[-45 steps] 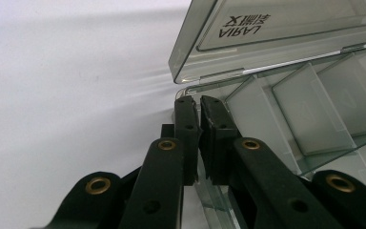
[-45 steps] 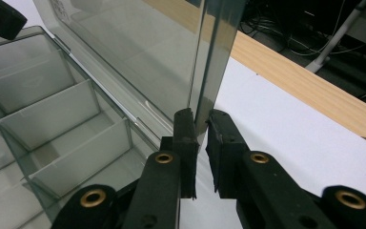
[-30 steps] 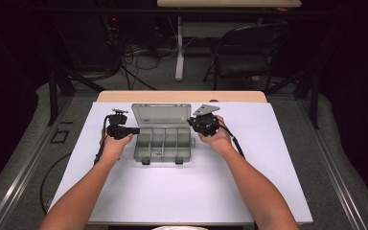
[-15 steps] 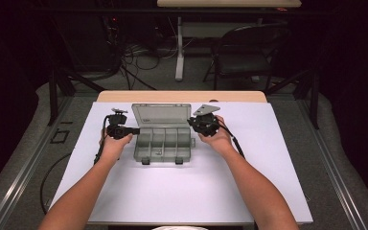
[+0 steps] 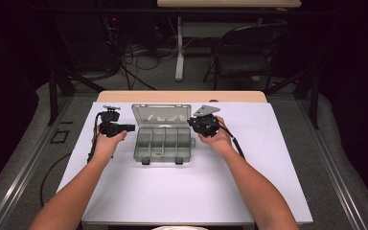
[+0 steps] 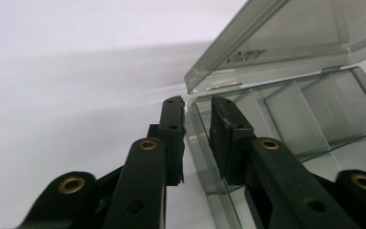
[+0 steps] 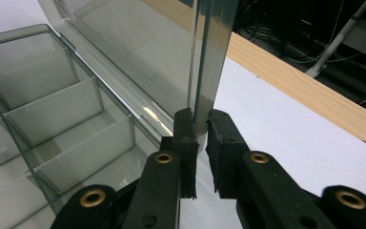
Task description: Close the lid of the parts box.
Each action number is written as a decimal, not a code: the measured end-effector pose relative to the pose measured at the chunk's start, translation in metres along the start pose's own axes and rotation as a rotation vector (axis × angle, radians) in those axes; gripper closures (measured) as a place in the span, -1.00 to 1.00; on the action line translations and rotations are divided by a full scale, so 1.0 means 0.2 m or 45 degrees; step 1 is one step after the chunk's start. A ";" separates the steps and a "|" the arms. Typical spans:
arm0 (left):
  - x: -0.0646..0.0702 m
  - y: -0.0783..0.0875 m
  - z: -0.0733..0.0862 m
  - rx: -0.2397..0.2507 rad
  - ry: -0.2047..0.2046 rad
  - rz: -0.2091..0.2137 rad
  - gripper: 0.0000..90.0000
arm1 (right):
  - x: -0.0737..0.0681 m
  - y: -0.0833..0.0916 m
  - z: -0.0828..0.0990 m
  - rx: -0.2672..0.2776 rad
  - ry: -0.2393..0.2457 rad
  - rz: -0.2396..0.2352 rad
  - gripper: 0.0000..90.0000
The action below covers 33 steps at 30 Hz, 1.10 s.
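A clear grey compartment box (image 5: 165, 143) sits on the white table with its lid (image 5: 162, 115) standing up at the back. My left gripper (image 5: 132, 128) is at the box's left side. Its jaws have just been opening and now straddle the left wall (image 6: 194, 125) of the box, the pads (image 6: 171, 138) standing off it with a gap on each side. My right gripper (image 5: 190, 122) is at the box's back right corner. In the right gripper view it (image 7: 200, 117) is shut on the right edge of the raised lid (image 7: 205, 71).
The white table (image 5: 196, 191) has a bare wooden strip (image 5: 182, 96) along its far edge. Beyond it stand a dark chair (image 5: 249, 52) and cables on the floor. Open white surface lies in front of the box and to both sides.
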<state>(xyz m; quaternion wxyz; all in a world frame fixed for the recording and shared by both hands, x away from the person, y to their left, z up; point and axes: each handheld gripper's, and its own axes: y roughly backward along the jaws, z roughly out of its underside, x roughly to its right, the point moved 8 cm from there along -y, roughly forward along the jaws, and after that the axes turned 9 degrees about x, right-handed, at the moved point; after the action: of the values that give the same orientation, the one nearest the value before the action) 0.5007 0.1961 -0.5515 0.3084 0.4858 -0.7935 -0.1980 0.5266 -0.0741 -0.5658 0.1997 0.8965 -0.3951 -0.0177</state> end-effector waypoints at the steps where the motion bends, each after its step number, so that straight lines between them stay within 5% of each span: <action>1: 0.00 0.02 -0.01 0.010 0.006 -0.002 0.65 | 0.00 0.00 0.00 0.000 0.003 -0.001 0.82; 11: -0.01 0.15 -0.14 0.050 -0.017 -0.026 0.59 | -0.01 0.00 0.00 0.008 0.016 0.006 0.82; 24: 0.12 0.28 -0.38 0.133 -0.089 -0.017 0.50 | -0.01 0.01 0.01 0.015 0.009 0.011 0.82; 33: 0.21 0.23 -0.45 0.099 -0.145 -0.023 0.86 | -0.01 0.00 0.01 0.016 0.003 0.013 0.82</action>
<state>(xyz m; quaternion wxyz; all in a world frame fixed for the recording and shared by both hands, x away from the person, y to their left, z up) 0.5182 0.1780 -0.4461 0.2420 0.4925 -0.8124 -0.1971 0.5247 -0.0742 -0.5674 0.1946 0.8957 -0.3996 -0.0132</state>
